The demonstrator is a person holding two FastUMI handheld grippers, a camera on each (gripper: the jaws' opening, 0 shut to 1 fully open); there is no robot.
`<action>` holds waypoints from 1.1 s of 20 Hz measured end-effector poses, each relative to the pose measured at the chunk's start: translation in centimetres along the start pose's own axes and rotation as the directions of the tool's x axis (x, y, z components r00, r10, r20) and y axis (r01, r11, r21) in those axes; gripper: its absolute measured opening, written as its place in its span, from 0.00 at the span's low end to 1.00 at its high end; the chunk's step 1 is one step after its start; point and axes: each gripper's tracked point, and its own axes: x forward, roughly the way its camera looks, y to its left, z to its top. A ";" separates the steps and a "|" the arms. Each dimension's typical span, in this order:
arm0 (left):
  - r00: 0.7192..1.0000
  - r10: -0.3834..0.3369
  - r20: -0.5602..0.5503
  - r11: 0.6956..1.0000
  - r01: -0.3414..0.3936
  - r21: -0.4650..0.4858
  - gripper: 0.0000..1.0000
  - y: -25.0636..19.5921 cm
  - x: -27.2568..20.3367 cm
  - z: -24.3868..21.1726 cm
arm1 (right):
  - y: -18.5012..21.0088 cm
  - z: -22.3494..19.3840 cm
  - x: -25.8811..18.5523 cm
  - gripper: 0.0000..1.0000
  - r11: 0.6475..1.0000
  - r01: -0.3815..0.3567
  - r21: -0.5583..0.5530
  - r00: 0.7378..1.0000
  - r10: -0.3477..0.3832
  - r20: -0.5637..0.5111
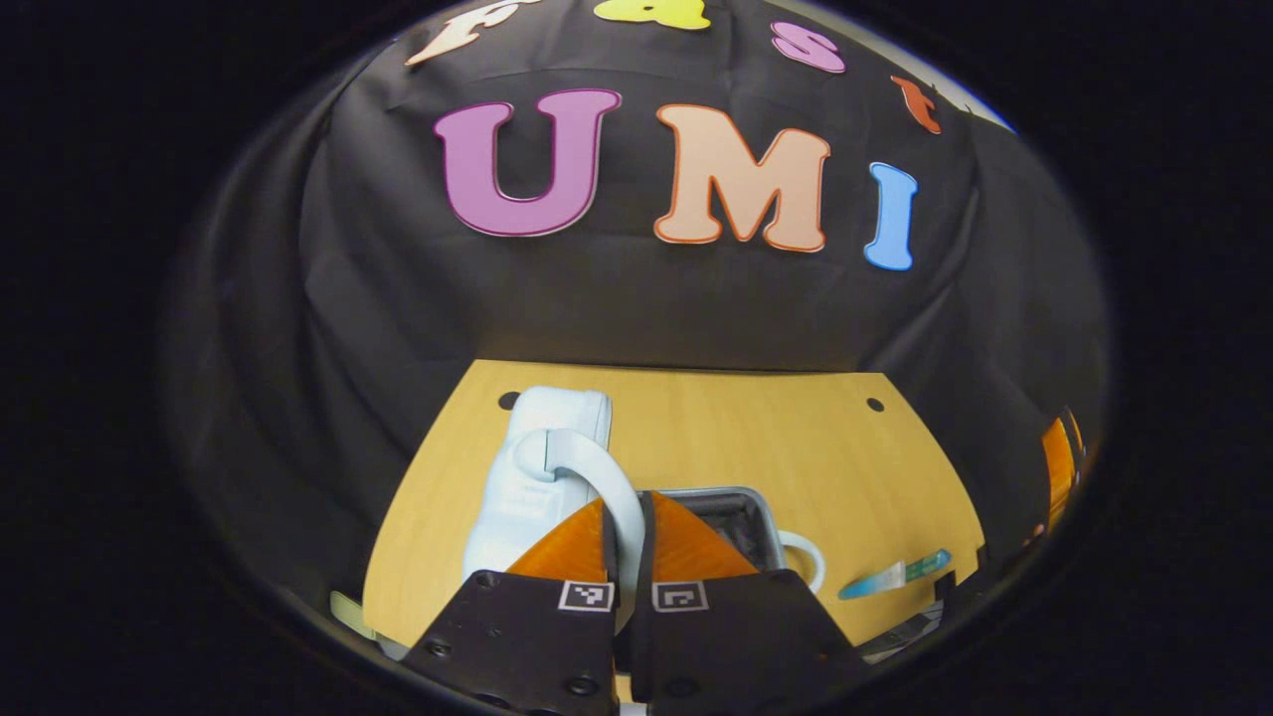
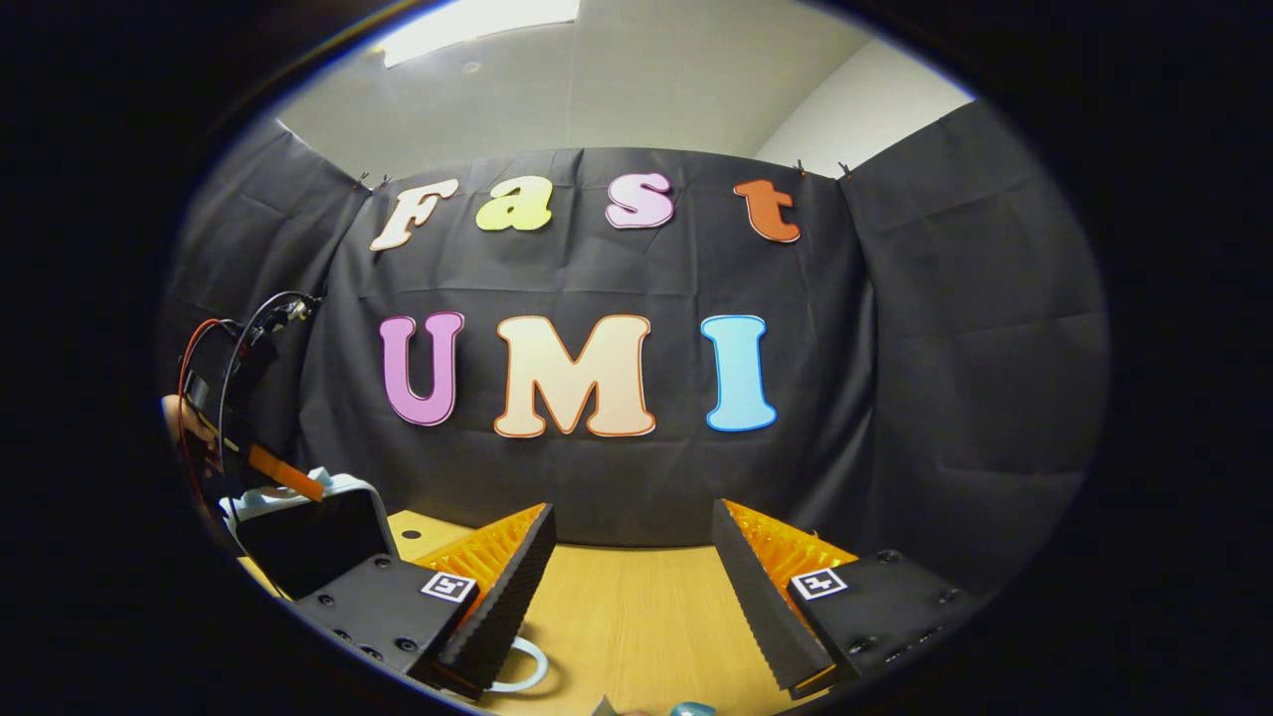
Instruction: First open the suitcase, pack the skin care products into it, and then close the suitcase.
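Your left gripper [image 1: 629,542] is clamped on the curved white plastic handle [image 1: 597,475] of the small white hard-shell suitcase [image 1: 537,467], lid raised, prob. to hold it open w/ dark lining exposed. Right gripper [image 2: 632,587] hangs wide, empty, over the yellow wood-grain table [image 1: 776,438]. A teal-and-white tube [image 1: 895,575] lies nearby. No legible labels.

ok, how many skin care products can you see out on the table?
1: a teal tube lies on the table, right of the open suitcase. Others may be hidden behind the left tool, which grips the suitcase's handle, or inside the suitcase.
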 end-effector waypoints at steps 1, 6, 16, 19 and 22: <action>1.000 0.025 0.006 1.000 -0.025 -0.002 0.00 1.9 0.0 0.2 | 0.7 0.1 0.0 0.99 1.000 0.002 -0.004 1.000 -0.002 0.002; 0.996 0.090 0.019 0.995 -0.089 -0.046 0.00 9.2 0.4 -0.5 | 3.8 0.4 -0.2 0.99 1.000 0.007 -0.022 1.000 -0.007 0.014; 0.972 0.226 -0.061 0.969 -0.231 -0.092 0.00 20.1 3.2 -5.1 | 8.1 0.8 -0.1 0.96 0.997 0.003 -0.075 1.000 -0.001 0.021; 0.968 0.234 -0.093 0.965 -0.243 -0.097 0.00 22.1 4.4 -6.5 | 8.9 0.6 0.1 0.99 0.997 -0.001 -0.081 1.000 0.003 0.015; 0.957 0.247 -0.153 0.955 -0.267 -0.126 0.00 24.4 5.9 -9.1 | 9.6 0.1 0.4 0.99 0.996 -0.006 -0.083 1.000 0.006 0.001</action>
